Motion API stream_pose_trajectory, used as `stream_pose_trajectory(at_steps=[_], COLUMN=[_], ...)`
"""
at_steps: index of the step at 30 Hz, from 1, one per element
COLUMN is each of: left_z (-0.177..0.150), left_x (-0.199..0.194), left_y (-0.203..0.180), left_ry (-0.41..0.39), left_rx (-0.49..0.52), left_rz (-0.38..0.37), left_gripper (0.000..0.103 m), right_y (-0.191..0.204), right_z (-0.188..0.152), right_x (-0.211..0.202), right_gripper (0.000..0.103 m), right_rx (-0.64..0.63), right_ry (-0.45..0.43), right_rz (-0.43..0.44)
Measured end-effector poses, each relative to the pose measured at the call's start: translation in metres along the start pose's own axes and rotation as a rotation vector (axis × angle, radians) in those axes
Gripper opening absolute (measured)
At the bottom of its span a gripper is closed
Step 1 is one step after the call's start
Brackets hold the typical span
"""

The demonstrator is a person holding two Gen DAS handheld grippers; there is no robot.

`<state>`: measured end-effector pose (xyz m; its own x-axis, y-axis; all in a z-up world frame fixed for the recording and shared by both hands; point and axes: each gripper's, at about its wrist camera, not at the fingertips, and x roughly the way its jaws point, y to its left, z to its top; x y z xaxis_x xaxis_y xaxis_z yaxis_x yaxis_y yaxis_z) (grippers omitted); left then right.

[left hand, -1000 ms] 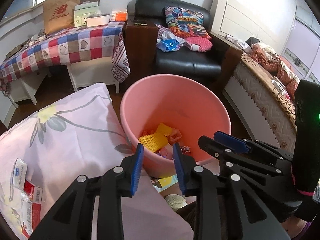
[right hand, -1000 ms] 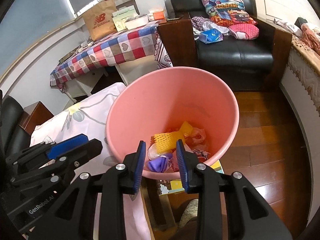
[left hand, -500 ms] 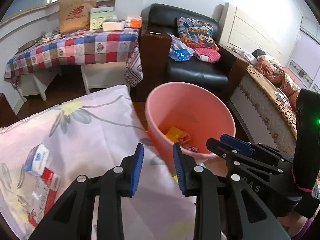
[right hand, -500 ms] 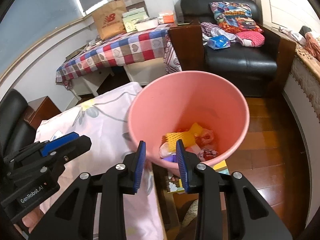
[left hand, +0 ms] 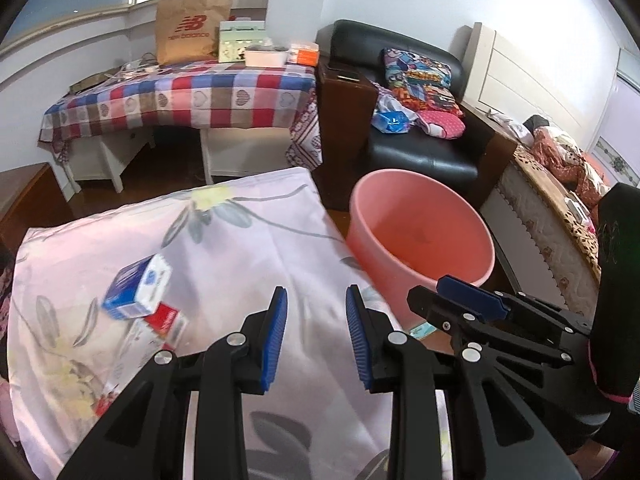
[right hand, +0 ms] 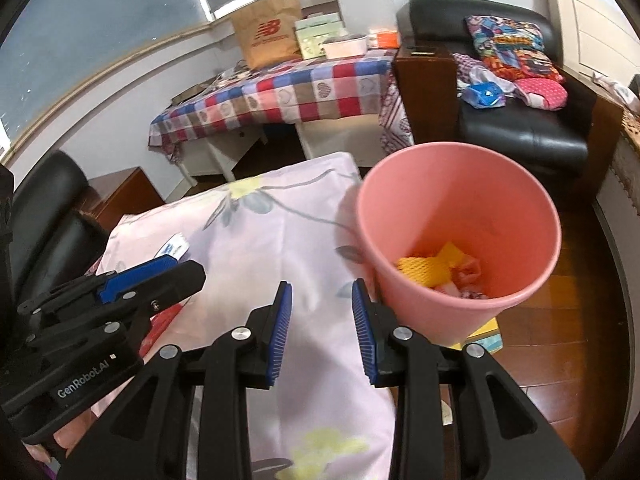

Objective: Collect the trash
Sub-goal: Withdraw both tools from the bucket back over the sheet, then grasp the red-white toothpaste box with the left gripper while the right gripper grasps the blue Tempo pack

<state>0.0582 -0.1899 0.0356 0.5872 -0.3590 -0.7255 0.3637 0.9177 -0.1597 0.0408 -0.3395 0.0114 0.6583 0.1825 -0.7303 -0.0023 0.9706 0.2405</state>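
"New Balance" paper bag (left hand: 192,28); "GenRobot.AI" left tool (right hand: 156,276).

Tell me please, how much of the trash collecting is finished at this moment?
Done: the pink bin already holds yellow foam netting and wrappers. In hand: nothing; the left gripper and right gripper are both open and empty. Left: the blue-and-white box and red packet on the floral cloth.

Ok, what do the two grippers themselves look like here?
Both are matte black plastic linkages with silver rivets and ribbed blue pads. The left gripper carries white "GenRobot.AI" lettering on its body, seen from the right wrist view. The right gripper matches it, and a pink band shows behind it in the left wrist view.
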Motion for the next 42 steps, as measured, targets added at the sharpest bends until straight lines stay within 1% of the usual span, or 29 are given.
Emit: stream_pose_trajectory(at_steps=[17,34,38,42], left_z=[-0.034,-0.054,-0.061,-0.070], left_x=[-0.013,-0.011,-0.018,-0.028], left_y=[0.061,0.107,0.124,0.149], left_ry=[0.027,0.052,0.047,0.040], left_rx=[-0.085,-0.146,-0.160,-0.184], left_rz=[0.077,0.116,0.117,0.115], left_gripper=[0.030,0.030,0.030,0.035], right_y=[0.053,0.084,0.091,0.096], right_z=[-0.015,-0.022,-0.025,-0.027], right_x=[0.019,0.042,0.047,0.052], right_gripper=[0.032,0.032,0.032,0.032], right_rx=[-0.072,-0.122,-0.135,-0.147], right_ry=[0.059,0.110,0.125,0.138], right_rz=[0.053,0.089,0.101,0.111])
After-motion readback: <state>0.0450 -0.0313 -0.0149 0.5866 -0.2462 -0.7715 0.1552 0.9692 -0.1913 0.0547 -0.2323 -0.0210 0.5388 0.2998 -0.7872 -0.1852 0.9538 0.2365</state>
